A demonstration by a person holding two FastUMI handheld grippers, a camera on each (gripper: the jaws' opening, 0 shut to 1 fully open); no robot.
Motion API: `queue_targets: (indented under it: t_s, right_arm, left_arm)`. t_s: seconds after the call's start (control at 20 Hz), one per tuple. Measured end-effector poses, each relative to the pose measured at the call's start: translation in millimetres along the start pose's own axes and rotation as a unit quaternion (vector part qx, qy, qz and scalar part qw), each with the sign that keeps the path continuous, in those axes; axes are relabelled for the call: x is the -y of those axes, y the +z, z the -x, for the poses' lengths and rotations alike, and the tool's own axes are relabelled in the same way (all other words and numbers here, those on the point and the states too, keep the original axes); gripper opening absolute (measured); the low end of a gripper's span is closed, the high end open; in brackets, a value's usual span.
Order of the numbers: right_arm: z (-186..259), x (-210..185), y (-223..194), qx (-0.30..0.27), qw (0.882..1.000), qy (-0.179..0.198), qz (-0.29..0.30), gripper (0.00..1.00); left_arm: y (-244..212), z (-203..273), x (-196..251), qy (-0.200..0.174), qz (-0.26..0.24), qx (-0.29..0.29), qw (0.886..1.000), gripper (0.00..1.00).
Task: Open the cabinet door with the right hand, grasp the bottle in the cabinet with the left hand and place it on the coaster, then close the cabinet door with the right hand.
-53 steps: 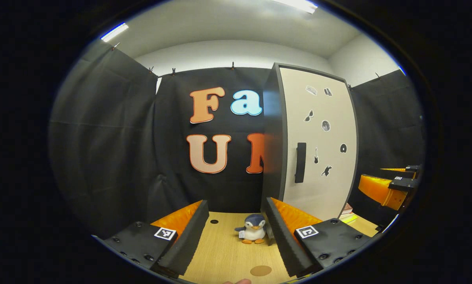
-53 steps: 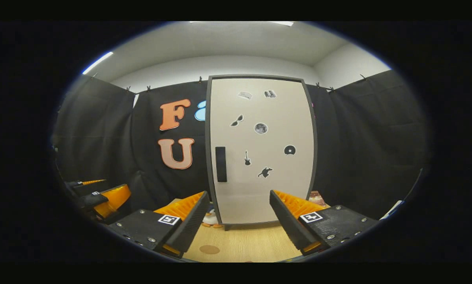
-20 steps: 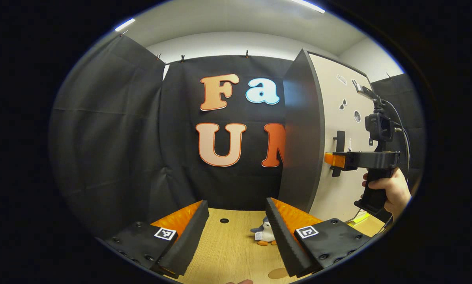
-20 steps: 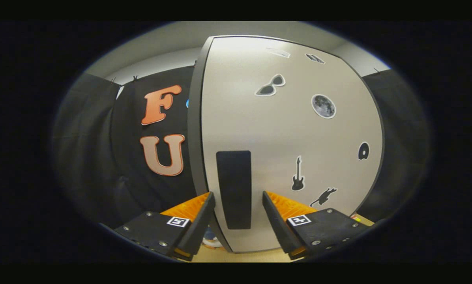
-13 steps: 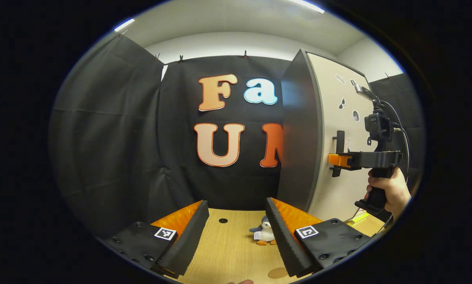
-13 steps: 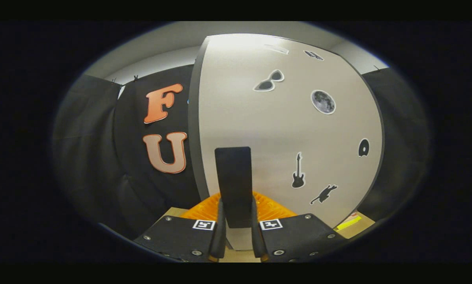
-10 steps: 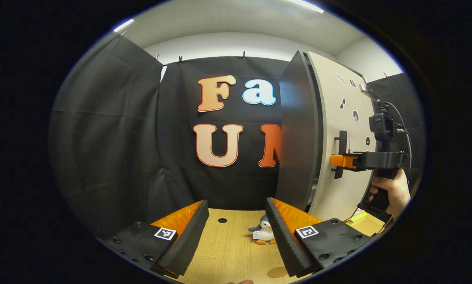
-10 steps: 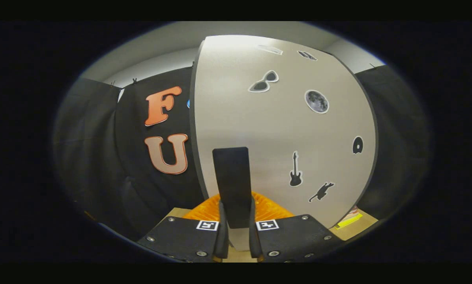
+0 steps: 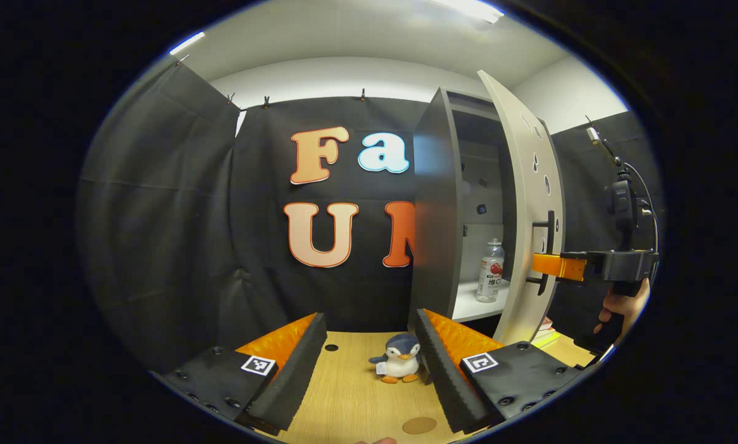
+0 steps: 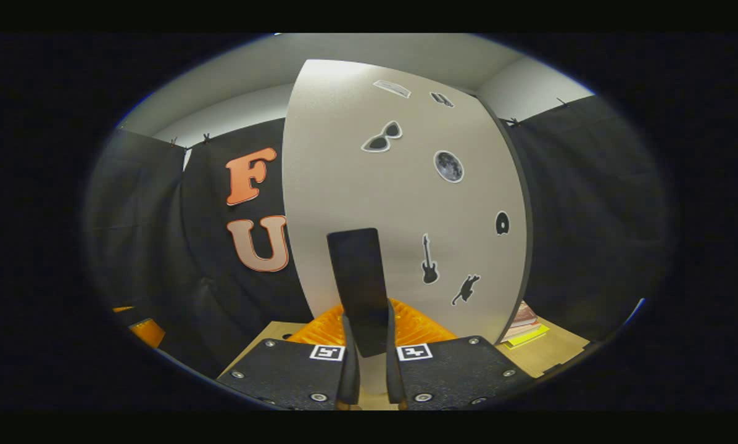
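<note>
Pinching flat black handle (image 10: 358,290): right tool (image 10: 367,370) | left tool (image 9: 369,370) spread | clear bottle (image 9: 490,270) shelved

I could read no word or number anywhere: each finger of my left tool (image 9: 369,317) and my right tool (image 10: 367,320) carried a small square black-and-white coded marker (image 9: 258,365), a pattern rather than writing. The cabinet door (image 10: 406,203) bore only picture stickers (image 10: 448,166), among them sunglasses, a moon, a guitar, a cat and a disc, and its dark handle (image 10: 358,271) was plain. The label on the bottle (image 9: 490,270) and the tag on the toy penguin (image 9: 397,361) on the desk (image 9: 350,401) were too small to make out.
</note>
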State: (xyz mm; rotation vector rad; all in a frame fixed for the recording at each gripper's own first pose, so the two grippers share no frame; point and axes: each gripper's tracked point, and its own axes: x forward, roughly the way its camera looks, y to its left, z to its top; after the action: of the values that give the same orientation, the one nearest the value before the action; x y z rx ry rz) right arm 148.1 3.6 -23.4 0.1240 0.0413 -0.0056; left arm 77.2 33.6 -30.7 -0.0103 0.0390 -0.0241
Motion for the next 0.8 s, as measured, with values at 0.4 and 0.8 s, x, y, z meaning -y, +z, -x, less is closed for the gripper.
queue_targets:
  t_s: [0.4, 0.8]
  right_arm:
    - [43, 34, 1, -0.005, 1.000, 0.018, -0.003, 0.18]
    - [97, 99, 9, -0.003, 1.000, -0.005, -0.003, 0.18]
  left_arm:
    - [0, 19, 23, 0.020, 0.007, -0.005, 1.000, 0.94]
    - [-2, 22, 62, 0.016, 0.014, -0.008, 1.000, 0.95]
